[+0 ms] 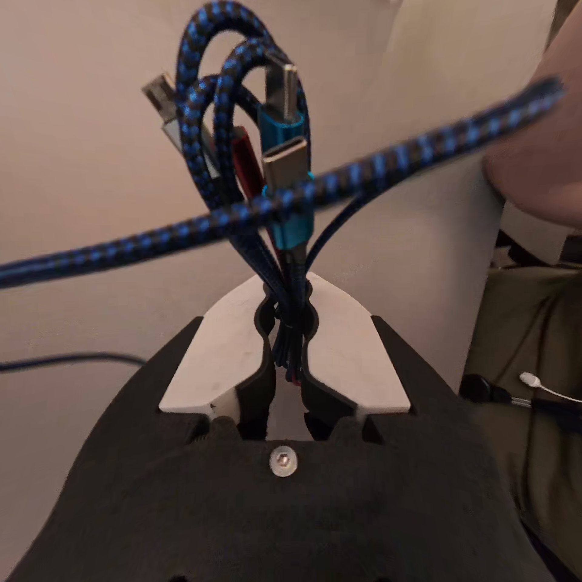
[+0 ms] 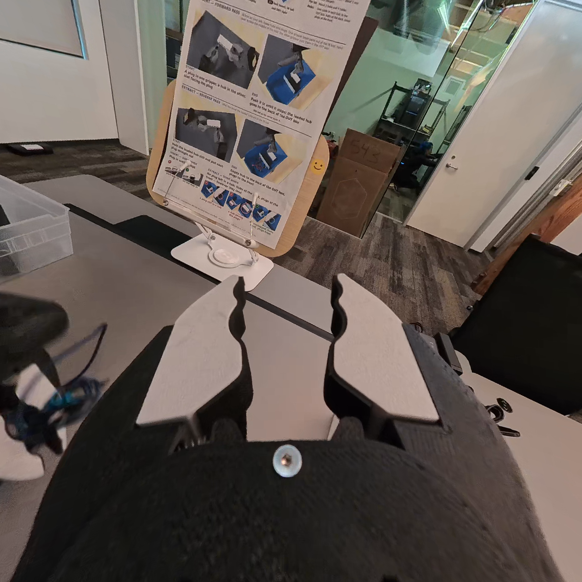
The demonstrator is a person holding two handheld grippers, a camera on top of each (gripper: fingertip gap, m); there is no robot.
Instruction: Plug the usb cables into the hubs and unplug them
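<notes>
- Currently the left hand-held gripper [image 1: 287, 302] is clamped on a bundle of blue-black braided cables [image 1: 285, 318], pinched low where the strands run together; several strands are caught at once, not one plug singled out.
- Above the grip the cables loop upward, so the plugs [image 1: 285, 163] stand free ahead of the fingers: one teal-sleeved, one red, at least one silver. Judgement: holding below the plugs keeps their tips clear for sorting, but gives poor control of any single tip.
- One thicker braided run [image 1: 409, 148] crosses in front of the bundle, motion-blurred, from lower left to upper right toward a blurred hand at the frame edge. Where it ends cannot be told.
- Right hand-held gripper [image 2: 288, 311] is wide open and empty, over the grey tabletop [image 2: 132, 283]. Judgement: it is free to take a hub or a single plug.
- No hub shows in either view. A clear bin [image 2: 34, 230] sits at far left on the tabletop; contents unclear.
- Instruction sheet [image 2: 252, 119] stands on a white stand [image 2: 195, 255] at the tabletop's far edge, facing the operator, presumably for reference.
- Left unit and cables appear blurred at the left edge of the right view.
- Judgement: nothing is plugged in yet; a plug must first be isolated from the tangle.
</notes>
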